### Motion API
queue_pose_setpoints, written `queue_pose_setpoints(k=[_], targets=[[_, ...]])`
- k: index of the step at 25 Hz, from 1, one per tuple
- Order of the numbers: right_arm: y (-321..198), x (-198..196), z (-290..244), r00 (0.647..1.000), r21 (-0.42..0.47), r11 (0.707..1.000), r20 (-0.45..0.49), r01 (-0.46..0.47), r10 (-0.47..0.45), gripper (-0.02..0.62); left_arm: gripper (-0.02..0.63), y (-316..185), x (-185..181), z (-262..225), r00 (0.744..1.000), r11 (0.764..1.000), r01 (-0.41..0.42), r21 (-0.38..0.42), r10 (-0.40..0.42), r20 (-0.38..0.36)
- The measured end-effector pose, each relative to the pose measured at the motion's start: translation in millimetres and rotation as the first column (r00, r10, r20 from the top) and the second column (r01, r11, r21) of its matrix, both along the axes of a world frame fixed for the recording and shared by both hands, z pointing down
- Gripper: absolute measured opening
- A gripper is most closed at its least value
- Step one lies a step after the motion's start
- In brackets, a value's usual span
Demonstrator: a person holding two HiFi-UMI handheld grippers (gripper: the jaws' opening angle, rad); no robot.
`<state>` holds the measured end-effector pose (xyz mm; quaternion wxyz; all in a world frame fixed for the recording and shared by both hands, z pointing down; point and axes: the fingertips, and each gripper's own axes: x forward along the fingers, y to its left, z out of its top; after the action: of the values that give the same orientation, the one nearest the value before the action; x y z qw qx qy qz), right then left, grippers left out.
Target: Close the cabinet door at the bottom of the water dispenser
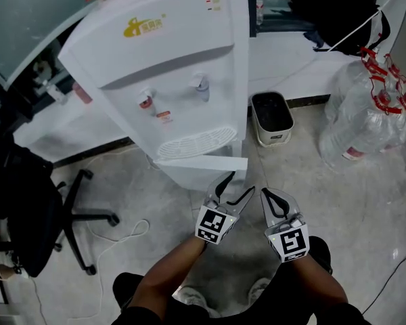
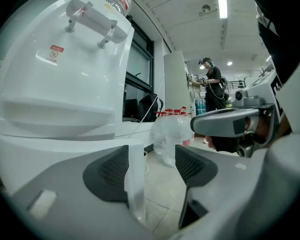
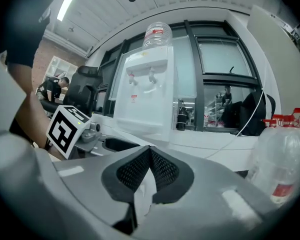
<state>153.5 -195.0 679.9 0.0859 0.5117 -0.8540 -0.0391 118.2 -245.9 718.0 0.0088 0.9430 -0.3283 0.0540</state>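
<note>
The white water dispenser stands by the wall, with two taps and an upturned bottle on top. Its bottom cabinet door swings out toward me, and I see its top edge from above. My left gripper is open at the door's free end. In the left gripper view the thin door edge stands between the jaws, close to the left pad. My right gripper hangs just right of the left one, shut and holding nothing, and in its own view the pads meet.
A dark-lined waste bin stands right of the dispenser. Large water bottles with red caps lie further right. An office chair and a loose cable occupy the floor at left. A person stands far off.
</note>
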Motion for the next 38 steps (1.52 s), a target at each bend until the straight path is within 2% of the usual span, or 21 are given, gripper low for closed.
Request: queue_pose_setpoints(k=[3,15,19,20,24,30,38], targets=[[-5,-2,7,0.999,-0.017,1.000,0.033,-0.012,0.012,0.002,0.311,-13,1,-1,1.000,1.000,0.009,-0.002,-0.009,-0.003],[-22,3,17,0.997,-0.008,0.998,0.059,-0.055,0.055,0.002,0.305,-72,8,-4,0.997,0.997,0.079,0.004,-0.079,0.018],[-25,9,15,0.995,-0.008,0.998,0.075,-0.068,0.069,0.002,0.280,-89,1,-5,0.992,0.993,0.122,0.010,-0.122,0.022],[-26,9,14,0.995,-0.004,0.998,0.075,-0.069,0.070,0.002,0.258,-90,0,-5,0.992,0.992,0.122,0.016,-0.123,0.028],[-25,5,13,0.997,0.011,0.998,0.059,-0.058,0.057,0.002,0.277,-88,1,-4,0.993,0.994,0.110,0.016,-0.111,0.052],[-18,-1,2,0.998,0.023,0.999,0.052,-0.044,0.043,0.002,0.281,-88,1,-2,0.992,0.993,0.118,0.018,-0.119,0.048],[-12,2,-9,0.999,0.049,0.998,0.019,-0.049,0.048,0.002,0.275,-69,2,-23,0.995,0.995,0.096,0.039,-0.096,-0.004]])
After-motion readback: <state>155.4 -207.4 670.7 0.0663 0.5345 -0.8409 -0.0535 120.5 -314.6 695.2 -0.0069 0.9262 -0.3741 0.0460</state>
